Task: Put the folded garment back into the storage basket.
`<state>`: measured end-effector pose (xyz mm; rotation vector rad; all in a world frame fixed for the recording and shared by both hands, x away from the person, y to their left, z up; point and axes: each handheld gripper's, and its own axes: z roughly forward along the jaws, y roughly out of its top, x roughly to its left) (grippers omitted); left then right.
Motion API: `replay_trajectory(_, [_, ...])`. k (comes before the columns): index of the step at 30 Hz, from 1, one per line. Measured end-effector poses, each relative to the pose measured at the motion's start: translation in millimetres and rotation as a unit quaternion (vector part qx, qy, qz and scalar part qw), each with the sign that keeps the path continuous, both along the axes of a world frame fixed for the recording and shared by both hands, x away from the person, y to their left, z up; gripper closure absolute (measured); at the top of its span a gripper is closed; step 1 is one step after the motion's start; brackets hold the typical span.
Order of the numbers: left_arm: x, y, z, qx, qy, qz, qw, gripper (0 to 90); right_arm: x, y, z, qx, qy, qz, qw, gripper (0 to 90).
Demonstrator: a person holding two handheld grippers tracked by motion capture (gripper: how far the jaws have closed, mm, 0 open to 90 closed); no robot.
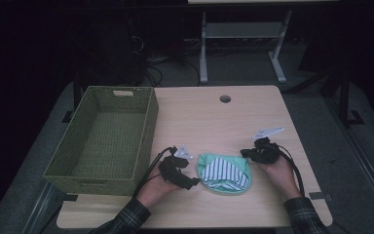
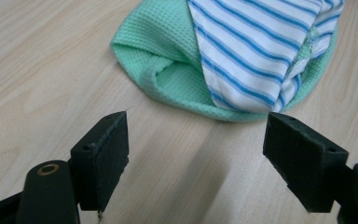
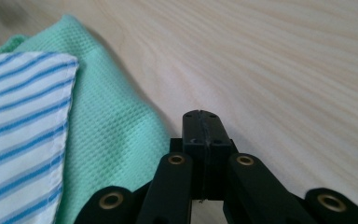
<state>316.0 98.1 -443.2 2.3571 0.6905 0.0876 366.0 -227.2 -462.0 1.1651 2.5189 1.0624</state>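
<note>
Wooden table (image 1: 253, 114) carries the green-and-striped cloth (image 1: 223, 174) between both grippers: just ahead of the left gripper (image 1: 193, 182), jaws wide and empty; beside the right gripper (image 1: 244, 152), jaws pressed together on nothing.

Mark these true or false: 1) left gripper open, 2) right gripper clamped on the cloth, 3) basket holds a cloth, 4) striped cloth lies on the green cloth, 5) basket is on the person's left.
1) True: the left gripper is open, with nothing between its jaws.
2) False: the right gripper is shut on nothing, beside the green cloth.
3) False: the basket is empty.
4) True: the striped cloth lies on the green cloth.
5) True.
</note>
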Motion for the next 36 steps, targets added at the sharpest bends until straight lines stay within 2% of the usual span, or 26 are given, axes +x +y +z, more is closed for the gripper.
replay_trajectory(7, [0.7, 2.2, 0.8, 0.004, -0.003, -0.001, 1.0000, 21.3, -6.7, -0.1, -2.3, -0.008, 0.008, 0.017, 0.9998, 89.9])
replay_trajectory(13, [-1.4, 1.7, 1.9, -0.003, -0.005, 0.003, 1.0000, 21.3, -23.6, -5.1, -1.4, -0.011, 0.011, 0.023, 0.9996, 89.9])
replay_trajectory(14, [-1.5, 2.7, 2.7, 0.005, -0.007, -0.003, 1.0000, 21.3, -25.9, -5.1, -0.8, -0.011, 0.012, 0.023, 0.9996, 89.9])
replay_trajectory(20, [-5.4, 5.1, 5.4, 0.005, -0.010, -0.003, 0.9999, 21.3, -44.0, -5.4, 0.1, -0.017, 0.009, 0.034, 0.9992, 89.9])
replay_trajectory(29, [-8.9, 5.8, 7.8, 0.005, -0.009, -0.010, 0.9999, 21.3, -69.6, -4.4, 0.4, -0.003, 0.014, 0.042, 0.9990, 89.9])
replay_trajectory(32, [-11.0, 4.5, 8.3, 0.000, -0.010, -0.008, 0.9999, 21.4, -78.4, 0.4, 0.2, -0.002, 0.017, 0.050, 0.9986, 89.9])
replay_trajectory(36, [-12.0, 5.0, 9.4, 0.006, -0.010, -0.016, 0.9998, 21.4, -87.7, 10.1, 1.9, 0.005, 0.019, 0.062, 0.9979, 89.8])
